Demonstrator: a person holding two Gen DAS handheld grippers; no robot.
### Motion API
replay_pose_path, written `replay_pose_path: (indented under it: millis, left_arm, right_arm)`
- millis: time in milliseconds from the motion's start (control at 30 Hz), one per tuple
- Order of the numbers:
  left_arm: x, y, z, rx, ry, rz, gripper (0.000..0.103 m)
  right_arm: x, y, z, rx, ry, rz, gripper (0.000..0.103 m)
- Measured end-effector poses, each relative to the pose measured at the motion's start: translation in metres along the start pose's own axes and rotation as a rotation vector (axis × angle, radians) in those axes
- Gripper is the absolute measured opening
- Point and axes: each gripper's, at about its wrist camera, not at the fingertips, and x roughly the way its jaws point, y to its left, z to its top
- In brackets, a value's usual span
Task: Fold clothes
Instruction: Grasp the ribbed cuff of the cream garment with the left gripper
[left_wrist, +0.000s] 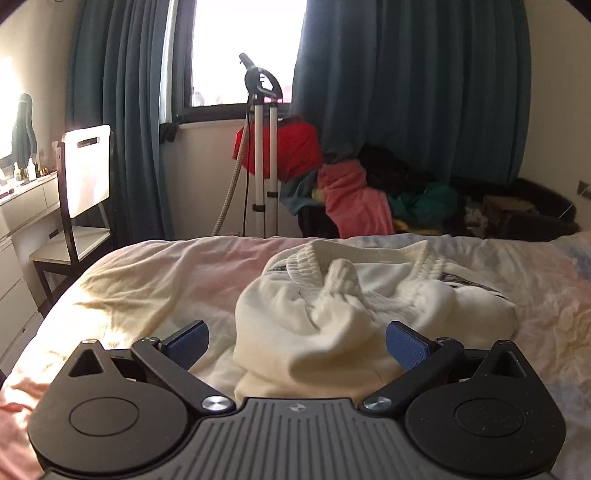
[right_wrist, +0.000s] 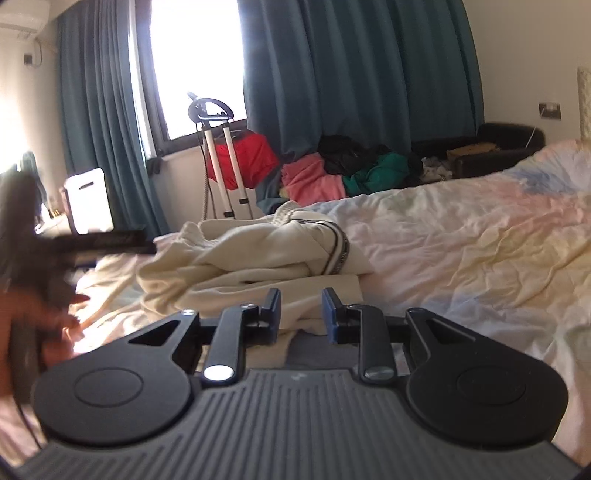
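A crumpled cream garment (left_wrist: 314, 306) with ribbed hems and a dark striped band lies on the bed. In the left wrist view my left gripper (left_wrist: 297, 345) is open wide, and the garment's near fold bulges between its blue pads (left_wrist: 406, 343) without being pressed. In the right wrist view my right gripper (right_wrist: 301, 312) has its jaws drawn close together, pinching the near edge of the cream garment (right_wrist: 258, 254). The left gripper (right_wrist: 103, 242) shows there as a dark blur at the left, held by a person's hand (right_wrist: 55, 317).
The bed sheet (right_wrist: 461, 251) is pale and wrinkled, stretching away to the right. Beyond the bed stand a garment steamer (left_wrist: 262, 147), a pile of coloured clothes (left_wrist: 354, 199) under teal curtains, and a white chair (left_wrist: 85, 173) by a dresser at left.
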Motion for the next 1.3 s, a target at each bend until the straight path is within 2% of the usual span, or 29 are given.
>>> replay_pose_path:
  millis: [100, 167, 267, 300, 367, 433, 467, 500, 567, 600, 667, 767, 833, 967, 1067, 1167, 1300]
  left_arm:
    - [0.065, -0.001, 0.043, 0.052, 0.066, 0.037, 0.103]
    - [0.099, 0.0, 0.063, 0.056, 0.077, 0.052, 0.103]
    - [0.156, 0.003, 0.086, 0.014, 0.166, 0.05, 0.102]
    - [0.178, 0.005, 0.092, -0.01, 0.233, 0.029, 0.1]
    - [0.208, 0.006, 0.098, -0.046, 0.312, 0.011, 0.09]
    - [0.229, 0.001, 0.098, -0.017, 0.36, 0.041, 0.086]
    - [0.239, -0.003, 0.097, 0.01, 0.384, 0.061, 0.079]
    - [0.247, -0.007, 0.093, 0.061, 0.411, 0.086, 0.063]
    - [0.25, -0.014, 0.087, 0.118, 0.433, 0.117, 0.048]
    - [0.244, -0.016, 0.085, 0.123, 0.412, 0.125, 0.038]
    - [0.222, -0.018, 0.086, 0.103, 0.363, 0.129, 0.027]
    - [0.176, -0.021, 0.091, 0.101, 0.271, 0.107, 0.021]
    - [0.135, -0.017, 0.096, 0.056, 0.203, 0.072, 0.018]
    - [0.026, -0.006, 0.092, 0.035, 0.004, 0.01, 0.017]
    - [-0.059, 0.001, 0.071, 0.04, -0.113, -0.035, 0.017]
    - [-0.122, 0.011, 0.035, 0.044, -0.171, -0.071, 0.017]
    - [-0.165, 0.027, -0.028, 0.059, -0.191, -0.057, 0.016]
  right_arm:
    - [0.019, -0.005, -0.001, 0.005, 0.006, -0.023, 0.028]
    - [0.034, -0.009, -0.004, 0.009, 0.016, -0.032, 0.028]
    - [0.061, -0.012, -0.011, -0.001, 0.033, -0.031, 0.028]
    - [0.071, -0.013, -0.014, -0.002, 0.044, -0.032, 0.028]
    - [0.089, -0.016, -0.018, 0.015, 0.073, -0.029, 0.028]
    - [0.103, -0.02, -0.021, 0.038, 0.1, -0.024, 0.028]
    - [0.108, -0.022, -0.023, 0.044, 0.106, -0.025, 0.028]
    - [0.114, -0.023, -0.024, 0.049, 0.112, -0.026, 0.028]
    - [0.12, -0.024, -0.025, 0.051, 0.111, -0.018, 0.029]
    - [0.122, -0.024, -0.025, 0.049, 0.107, -0.017, 0.029]
    - [0.124, -0.025, -0.023, 0.048, 0.098, -0.034, 0.029]
    - [0.118, -0.027, -0.02, 0.05, 0.066, -0.041, 0.029]
    - [0.11, -0.026, -0.016, 0.035, 0.033, -0.046, 0.029]
    - [0.087, -0.026, -0.007, 0.018, -0.039, -0.037, 0.029]
    - [0.067, -0.027, 0.0, 0.024, -0.088, -0.025, 0.029]
    - [0.047, -0.028, 0.004, 0.051, -0.11, 0.003, 0.029]
    - [0.023, -0.026, 0.004, 0.08, -0.077, 0.05, 0.029]
